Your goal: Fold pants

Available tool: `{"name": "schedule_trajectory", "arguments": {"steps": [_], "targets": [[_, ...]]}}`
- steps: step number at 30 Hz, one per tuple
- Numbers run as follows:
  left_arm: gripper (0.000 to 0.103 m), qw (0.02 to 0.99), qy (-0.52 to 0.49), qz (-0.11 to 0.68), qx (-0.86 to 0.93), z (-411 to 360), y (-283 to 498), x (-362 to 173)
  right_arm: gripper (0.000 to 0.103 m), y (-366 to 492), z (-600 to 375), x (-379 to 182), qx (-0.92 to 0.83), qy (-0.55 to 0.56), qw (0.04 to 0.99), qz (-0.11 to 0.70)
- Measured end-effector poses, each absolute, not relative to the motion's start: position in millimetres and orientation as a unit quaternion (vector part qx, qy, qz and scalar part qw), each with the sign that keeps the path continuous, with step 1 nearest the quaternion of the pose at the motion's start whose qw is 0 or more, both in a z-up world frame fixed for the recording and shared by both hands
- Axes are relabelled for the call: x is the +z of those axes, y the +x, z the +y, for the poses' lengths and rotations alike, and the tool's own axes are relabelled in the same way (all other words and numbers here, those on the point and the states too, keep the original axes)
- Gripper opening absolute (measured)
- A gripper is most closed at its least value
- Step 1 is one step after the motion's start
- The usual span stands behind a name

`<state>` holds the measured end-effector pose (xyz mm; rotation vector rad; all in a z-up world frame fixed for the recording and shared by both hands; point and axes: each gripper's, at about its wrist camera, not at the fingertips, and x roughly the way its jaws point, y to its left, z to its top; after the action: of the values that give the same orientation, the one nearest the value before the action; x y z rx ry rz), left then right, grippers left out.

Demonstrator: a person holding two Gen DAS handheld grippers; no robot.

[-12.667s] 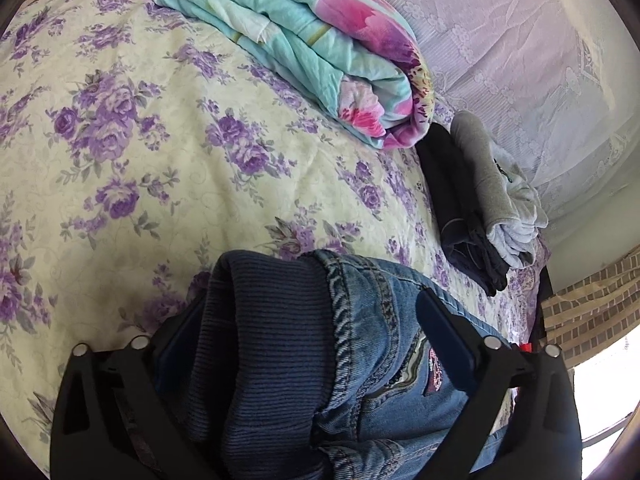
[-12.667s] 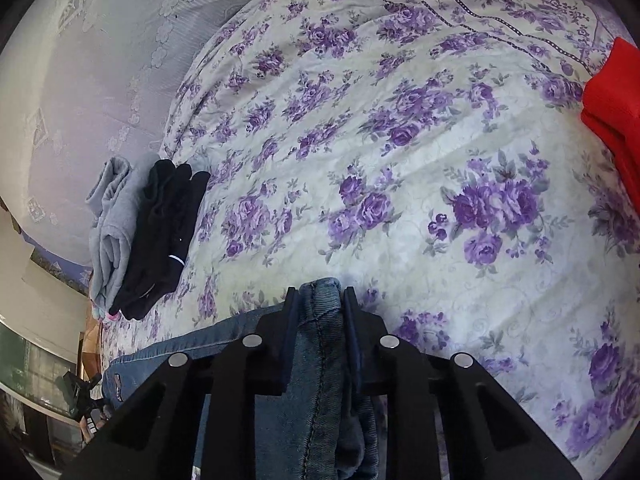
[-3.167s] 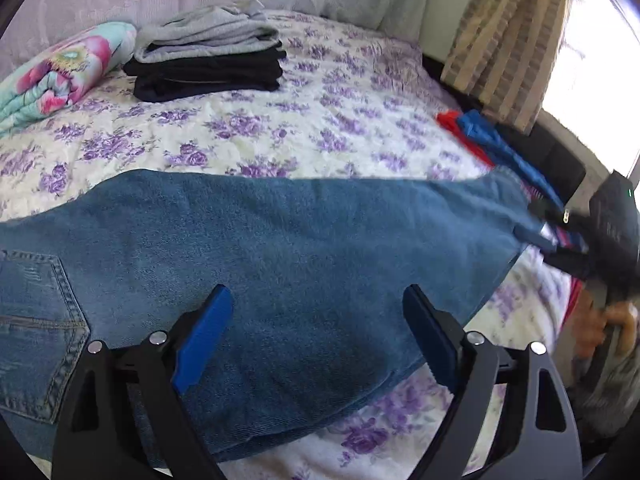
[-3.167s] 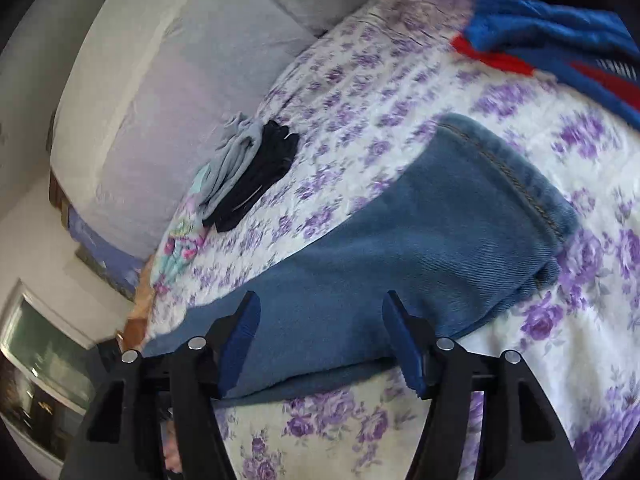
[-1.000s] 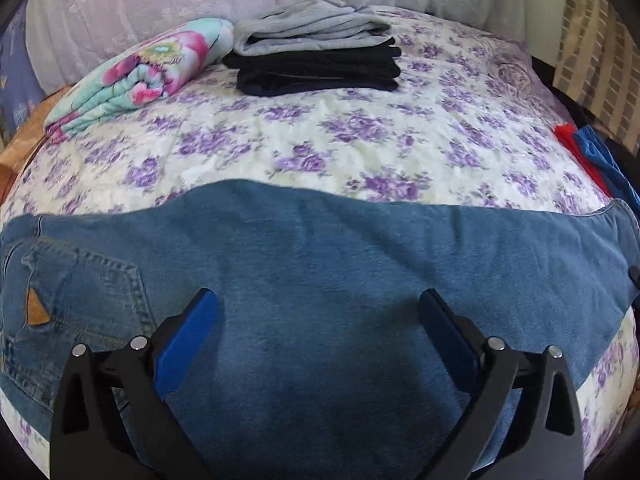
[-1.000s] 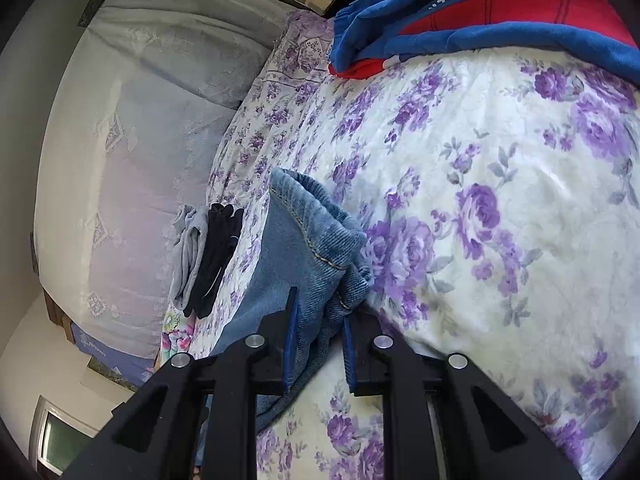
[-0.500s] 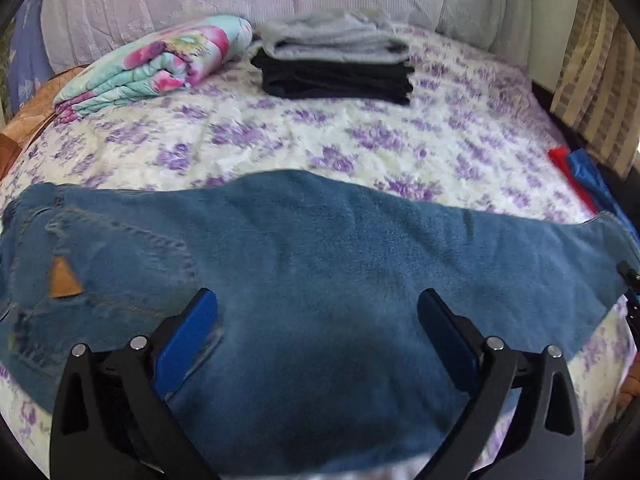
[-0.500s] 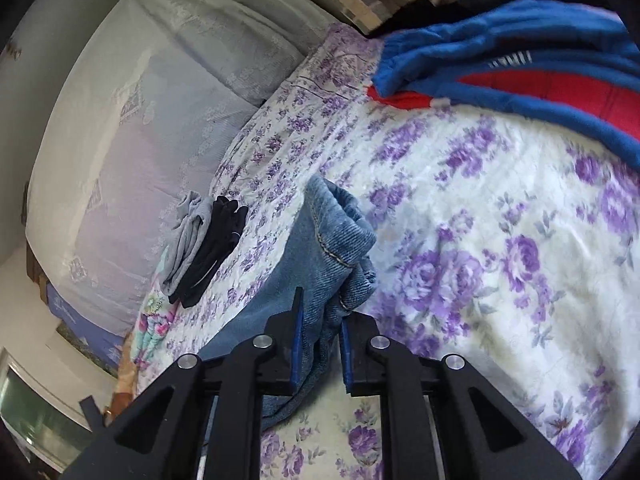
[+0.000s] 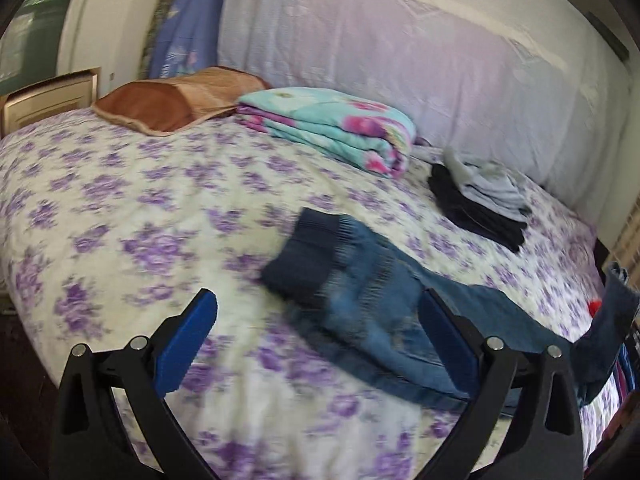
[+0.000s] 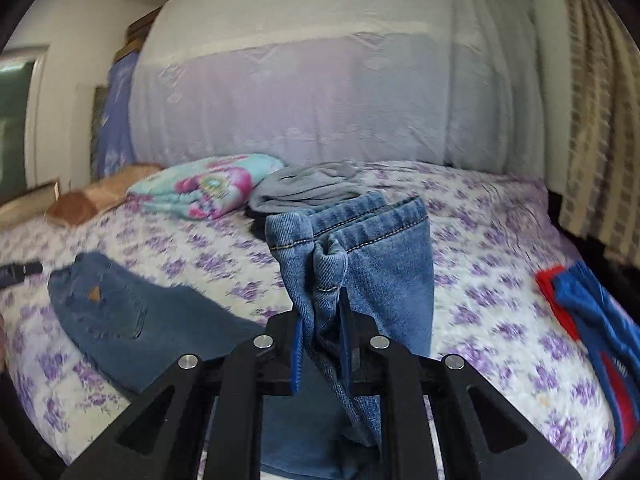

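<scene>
Blue jeans (image 9: 372, 296) lie lengthwise on the flowered bed (image 9: 120, 208), their dark ribbed waistband (image 9: 308, 256) toward the far left. In the right wrist view my right gripper (image 10: 320, 320) is shut on the bunched leg hem (image 10: 344, 240), which is lifted off the bed and stands up in front of the camera; the waist end (image 10: 100, 300) lies at the left. My left gripper (image 9: 316, 320) hovers open above the waist end, with nothing between its fingers. At the right edge of the left wrist view the raised hem (image 9: 612, 320) hangs in the air.
A folded turquoise floral quilt (image 9: 332, 128) and a brown pillow (image 9: 176, 100) lie at the back. A stack of folded grey and black clothes (image 9: 480, 204) sits back right. Red and blue garments (image 10: 588, 312) lie at the bed's right side. A covered headboard (image 10: 320, 100) stands behind.
The right gripper has rolled upright and risen, lifting the leg hem off the bed. The left gripper has swung left, from over the middle of the jeans toward the waist end, still open.
</scene>
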<state>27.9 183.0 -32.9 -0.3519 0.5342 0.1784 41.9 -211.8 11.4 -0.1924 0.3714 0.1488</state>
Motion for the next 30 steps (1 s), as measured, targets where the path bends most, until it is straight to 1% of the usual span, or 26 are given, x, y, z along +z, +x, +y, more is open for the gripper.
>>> {"name": "schedule_trajectory", "arguments": {"steps": [3,7,9,11,15,17,18,19,20,21,22,23,26,28,30], "targets": [[0.098,0.94,-0.193,0.266,0.09,198.1,25.6,-39.5,0.015,46.2,-149.0,-15.4,0.114,-0.186,0.953,0.212],[0.098,0.939,-0.19,0.273,0.087,202.1,22.9,-46.9,0.015,49.1,-106.2,-57.2,0.127,-0.272,0.919,0.255],[0.098,0.937,-0.191,0.28,0.081,199.5,24.4,-51.8,0.015,48.8,-102.8,-54.4,0.125,-0.279,0.917,0.256],[0.098,0.934,-0.198,0.288,0.072,198.3,27.7,-57.7,0.015,51.2,-101.3,-58.0,0.131,-0.297,0.904,0.278],[0.098,0.928,-0.203,0.306,0.06,193.4,32.8,-68.2,0.015,42.1,-97.6,-71.2,0.134,-0.341,0.889,0.275],[0.098,0.926,-0.201,0.314,0.061,191.8,35.5,-73.0,0.015,41.4,-99.4,-70.9,0.137,-0.338,0.89,0.274],[0.098,0.925,-0.203,0.317,0.059,191.3,36.5,-75.6,0.019,40.8,-100.4,-70.9,0.141,-0.338,0.889,0.274],[0.098,0.924,-0.205,0.318,0.058,191.6,36.7,-76.9,0.02,38.4,-101.2,-70.3,0.145,-0.345,0.886,0.273],[0.098,0.924,-0.208,0.317,0.057,192.7,36.7,-78.1,0.026,34.7,-103.9,-67.2,0.151,-0.345,0.886,0.268],[0.098,0.924,-0.209,0.316,0.056,193.0,36.2,-78.5,0.046,28.8,-109.8,-58.2,0.166,-0.325,0.892,0.265],[0.098,0.924,-0.209,0.315,0.056,193.6,36.3,-78.9,0.063,23.0,-116.4,-48.4,0.176,-0.295,0.902,0.26],[0.098,0.924,-0.208,0.315,0.056,194.1,36.3,-79.2,0.066,18.3,-128.5,-31.9,0.199,-0.241,0.915,0.256],[0.098,0.923,-0.214,0.314,0.056,195.3,36.1,-81.4,0.07,23.7,-162.3,8.2,0.194,-0.11,0.944,0.242],[0.098,0.922,-0.218,0.314,0.058,195.0,36.3,-83.8,0.088,43.6,-177.3,20.1,0.125,-0.073,0.962,0.232],[0.098,0.921,-0.221,0.314,0.059,194.8,36.3,-86.1,0.088,67.8,-175.2,14.5,0.1,-0.079,0.959,0.254]]}}
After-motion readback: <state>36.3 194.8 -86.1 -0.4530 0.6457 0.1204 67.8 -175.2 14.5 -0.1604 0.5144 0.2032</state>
